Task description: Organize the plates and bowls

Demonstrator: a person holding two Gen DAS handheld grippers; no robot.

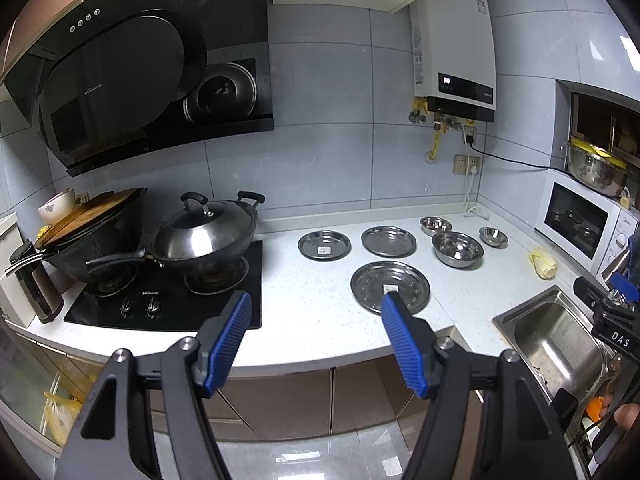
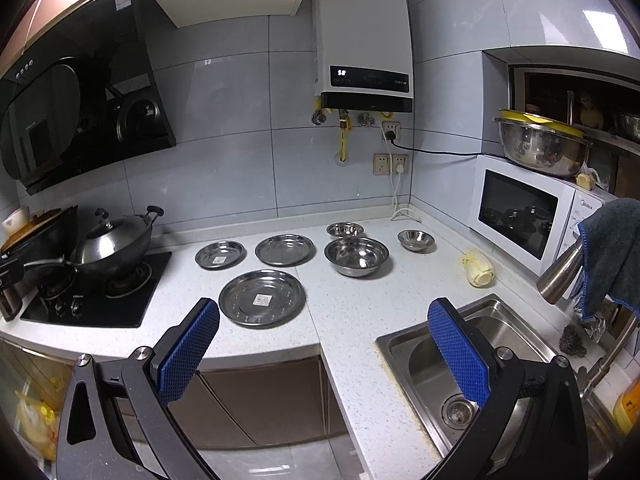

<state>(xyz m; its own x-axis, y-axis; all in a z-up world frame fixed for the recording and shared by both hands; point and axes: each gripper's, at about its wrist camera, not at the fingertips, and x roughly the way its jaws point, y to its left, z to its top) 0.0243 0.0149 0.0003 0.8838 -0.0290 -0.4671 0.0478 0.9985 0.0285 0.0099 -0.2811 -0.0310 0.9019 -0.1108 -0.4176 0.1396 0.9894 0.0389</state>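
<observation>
Six shiny steel dishes wait on the white counter, none stacked yet.

Nearest, the left gripper (image 1: pixel 316 314) and right gripper (image 2: pixel 324 320) hang wide open and empty, likely ready to grab. Next sits the big plate (image 2: pixel 262 298). Farther back are two small plates (image 2: pixel 220 255) (image 2: pixel 285 249), and to their right, the big bowl (image 2: pixel 356 256) and two small bowls (image 2: pixel 345 229) (image 2: pixel 416 239).

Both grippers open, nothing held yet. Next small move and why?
Probably ease the left gripper forward and down to the near rim of the large plate. It is the closest piece, it lies flat and alone on the countertop, and the open jaws already frame it. The right gripper hangs over the counter edge by the sink, also empty.
</observation>
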